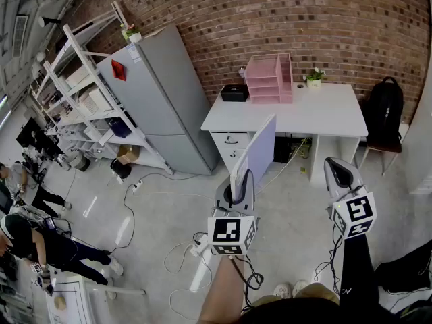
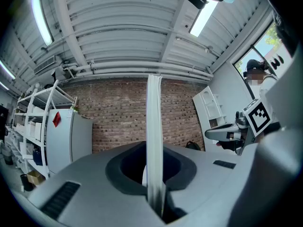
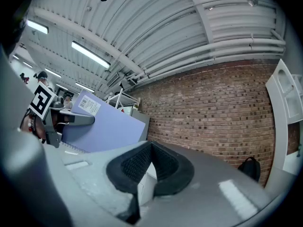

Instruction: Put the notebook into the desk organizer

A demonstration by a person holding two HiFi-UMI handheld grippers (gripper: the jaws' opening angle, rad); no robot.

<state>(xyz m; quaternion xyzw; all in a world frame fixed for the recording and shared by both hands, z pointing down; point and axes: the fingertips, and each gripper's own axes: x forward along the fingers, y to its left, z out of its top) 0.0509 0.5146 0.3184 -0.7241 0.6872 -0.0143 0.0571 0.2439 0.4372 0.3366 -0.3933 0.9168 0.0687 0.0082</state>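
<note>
My left gripper (image 1: pixel 237 189) is shut on the lower edge of a lavender spiral notebook (image 1: pixel 260 148), which stands upright above the floor. In the left gripper view the notebook (image 2: pixel 154 141) shows edge-on, pinched between the jaws. From the right gripper view its purple cover (image 3: pixel 102 122) with a barcode label is at the left. The pink desk organizer (image 1: pixel 268 79) stands at the back of the white desk (image 1: pixel 324 110), well ahead of both grippers. My right gripper (image 1: pixel 335 171) is level at the right, shut, with nothing in it (image 3: pixel 150 148).
A black box (image 1: pixel 234 92) and a small potted plant (image 1: pixel 314 77) flank the organizer. A grey cabinet (image 1: pixel 158 100) and white shelving (image 1: pixel 81 106) stand left of the desk. A black backpack (image 1: pixel 385 110) is at the right. Cables (image 1: pixel 196 248) lie on the floor; people stand far left.
</note>
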